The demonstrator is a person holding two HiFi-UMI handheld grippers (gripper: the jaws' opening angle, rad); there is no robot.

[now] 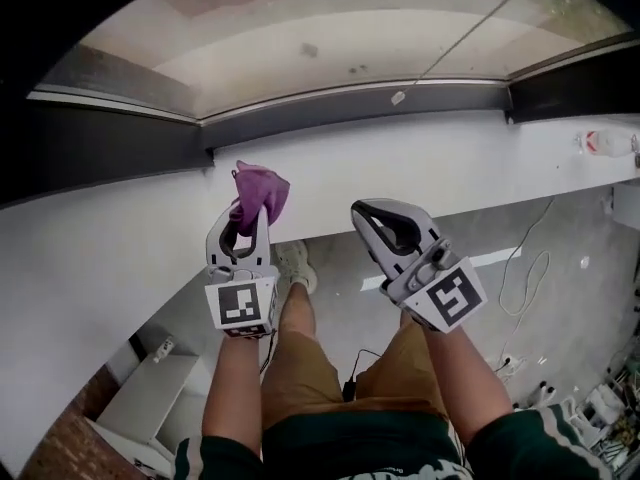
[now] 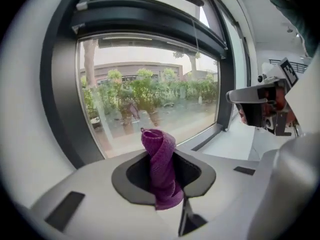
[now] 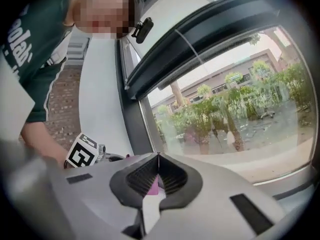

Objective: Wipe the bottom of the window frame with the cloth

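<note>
The left gripper (image 1: 246, 220) is held out in front of the body on a bare forearm, its marker cube turned toward the head camera and its jaws pointed at the window. The jaws are closed on a purple cloth (image 1: 262, 190), which is pinched between them near its lower end; the rest is seen as a twisted roll standing out past the tips. The cloth is held over the white sill (image 1: 420, 168), close to the dark bottom rail of the window frame (image 1: 350, 108). Whether it touches either cannot be told.

The right gripper (image 1: 365, 213) is held just beside the left one, at about the same reach and angled slightly inward. Its jaws are brought together at the tips and nothing is gripped between them. A sliver of purple is seen through their gap in the right gripper view, where the cloth lies beyond.

The window glass (image 1: 300, 38) is bounded by the dark frame below and at the sides, and trees and a low building are seen through it. Under the sill a grey floor (image 1: 470, 243) is shown, with a thin cable (image 1: 520, 268) looped across it. A shoe (image 1: 295, 263) is planted on the floor between the grippers.
</note>
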